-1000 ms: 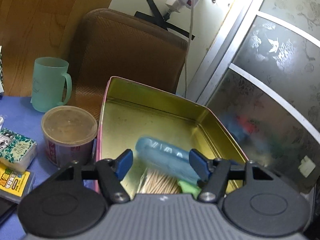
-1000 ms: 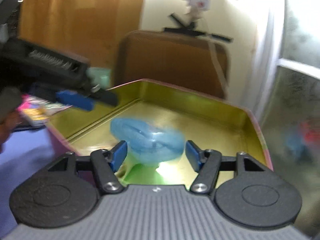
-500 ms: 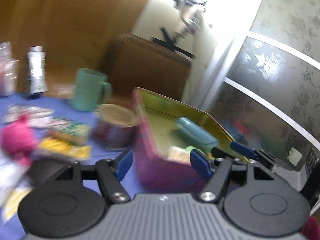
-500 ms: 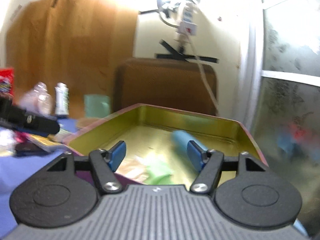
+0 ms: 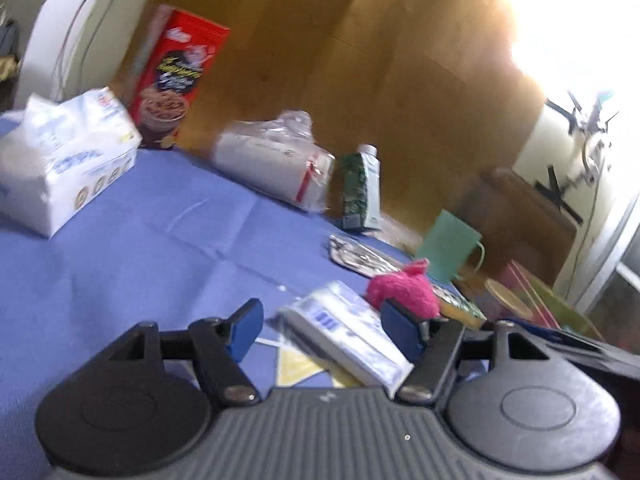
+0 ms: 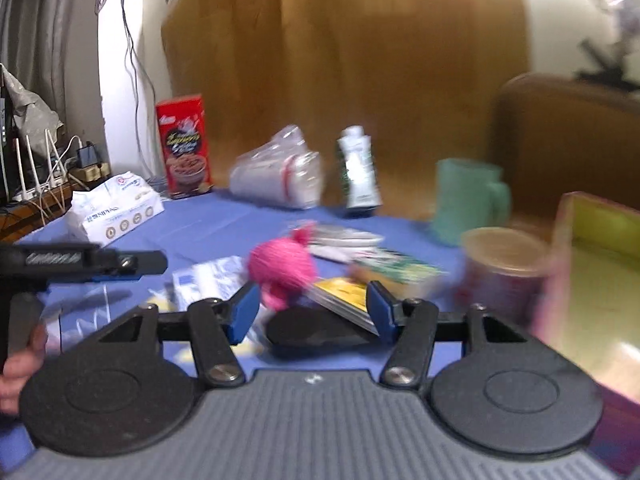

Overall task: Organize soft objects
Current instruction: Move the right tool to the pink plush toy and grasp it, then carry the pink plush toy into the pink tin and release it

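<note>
A: Both grippers empty, fingers spread wide. Left gripper [image 5: 318, 330] hovers over the blue counter [image 5: 132, 240].

B: Right gripper [image 6: 308, 312] frames the pink plush [image 6: 282, 270], centre frame, probably next for the tin [image 6: 592, 256] at right. Blurry, though.

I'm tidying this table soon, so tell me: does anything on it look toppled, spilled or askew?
The clear plastic bag of white cups lies on its side on the blue tablecloth. Flat packets overlap untidily beside the pink fuzzy toy. No spill shows.
</note>
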{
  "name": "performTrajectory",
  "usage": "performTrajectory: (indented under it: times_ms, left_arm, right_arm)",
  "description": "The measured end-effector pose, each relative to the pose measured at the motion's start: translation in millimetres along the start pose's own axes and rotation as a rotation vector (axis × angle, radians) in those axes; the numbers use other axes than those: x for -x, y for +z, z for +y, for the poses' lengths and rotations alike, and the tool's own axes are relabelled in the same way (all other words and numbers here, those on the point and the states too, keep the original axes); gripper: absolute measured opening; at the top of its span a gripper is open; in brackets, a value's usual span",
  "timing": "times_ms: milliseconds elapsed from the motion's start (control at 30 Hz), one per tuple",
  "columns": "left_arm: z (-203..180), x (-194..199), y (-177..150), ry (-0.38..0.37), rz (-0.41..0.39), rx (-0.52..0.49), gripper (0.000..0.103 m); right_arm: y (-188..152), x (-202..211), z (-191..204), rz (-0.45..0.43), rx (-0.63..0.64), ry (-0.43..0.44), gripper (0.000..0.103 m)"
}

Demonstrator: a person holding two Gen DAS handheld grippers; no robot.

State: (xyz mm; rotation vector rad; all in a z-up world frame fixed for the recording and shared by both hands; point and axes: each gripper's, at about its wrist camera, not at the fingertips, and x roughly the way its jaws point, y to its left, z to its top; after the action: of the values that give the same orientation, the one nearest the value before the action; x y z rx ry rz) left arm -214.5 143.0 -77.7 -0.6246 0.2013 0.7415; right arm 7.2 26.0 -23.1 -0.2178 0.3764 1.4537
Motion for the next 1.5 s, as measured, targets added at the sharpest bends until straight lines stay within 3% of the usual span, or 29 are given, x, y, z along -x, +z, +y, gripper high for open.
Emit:
performTrajectory:
  times_ms: [167,300,333,400,633,800,933,1067,1233,1500]
  left_arm:
    - [7.0,1.7,0.8,-0.028,-0.017,0.05,0.066]
    - [11.6,4.4,-2.7,-0.039,-0.02,0.066,0.066]
    - [12.5,4.5,-2.3,-0.042,-0.02,0.07,0.066]
    - [12.8,6.0,-3.5,-0.045,-0.022,0.078,0.066]
    - [14.9,7.4,-3.3,-0.062,-0.023,0.095,0.07]
    - [6.5,7.1,-4.2,-0.121,0.025,0.096,0.07]
    - [-21.2,9.4,-11.5,-0.223,0.113,0.059,0.07]
    - [-57.5,13.8,-19.2,-0.288,0.183,-0.034,0.076]
    - [-71.3,18.5,-25.5,-0.387,0.263,-0.012,0.084]
    - [-96.2,4.5,-42.0,-0.415,0.359,-0.039,0.081]
  right_arm:
    - [21.3,-60.6,7.4,0.07,-0.011,0.015,0.063]
    - [23.3,-98.8,5.3,0.173,-0.056,0.039,0.062]
    - [22.6,-101.5,6.1,0.167,-0.058,0.033,0.053]
    - [23.6,-95.4,8.9,0.168,-0.052,0.028,0.051]
    - [25.5,10.1,42.5,-0.043,0.042,0.024,0.051]
    - [-12.3,70.3,41.2,-0.003,0.116,0.037,0.051]
    - [-44.5,85.4,39.3,0.065,0.141,-0.022,0.052]
    - [-61.1,84.0,28.9,0.1,0.056,-0.049,0.06]
    - [-72.2,85.8,19.8,0.114,-0.014,-0.047,0.062]
    - [-77.1,88.6,14.3,0.107,-0.036,-0.028,0.063]
